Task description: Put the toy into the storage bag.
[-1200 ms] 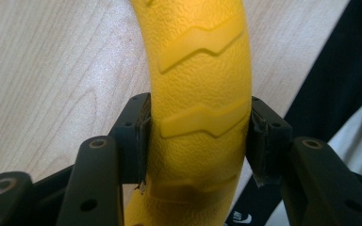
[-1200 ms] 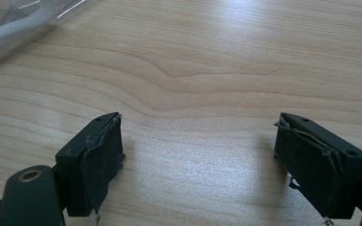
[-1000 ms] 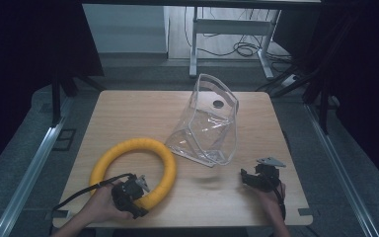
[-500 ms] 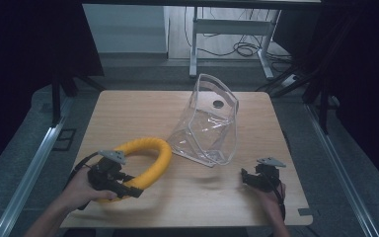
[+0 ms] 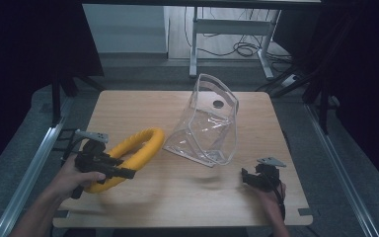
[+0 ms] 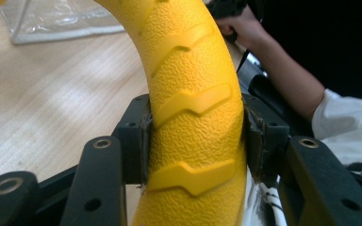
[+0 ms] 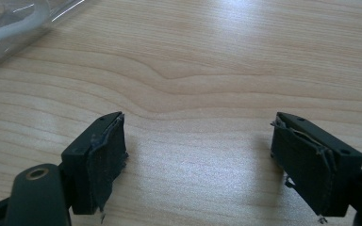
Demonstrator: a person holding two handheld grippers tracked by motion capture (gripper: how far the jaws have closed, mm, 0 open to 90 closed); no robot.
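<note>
From above: yellow ring (image 5: 128, 153) lifted and tilted since a second ago, swung away from the clear bag (image 5: 205, 123), clamped in left gripper (image 5: 109, 169). Right gripper (image 5: 256, 177) parked below the bag, unmoved.

Left gripper view: jaws pinched on the ring's ribbed side.

Right gripper view: jaws wide apart over bare table (image 7: 217, 70). Probably heading for bagging.

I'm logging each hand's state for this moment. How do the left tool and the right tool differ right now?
The left tool is shut on the yellow ring, pads pressed to both its sides; the right tool is open with nothing between its jaws. The left holds the ring tilted up near the table's left edge; the right sits low over bare wooden table near the front right. Both are hand-held, with black jaws.
</note>
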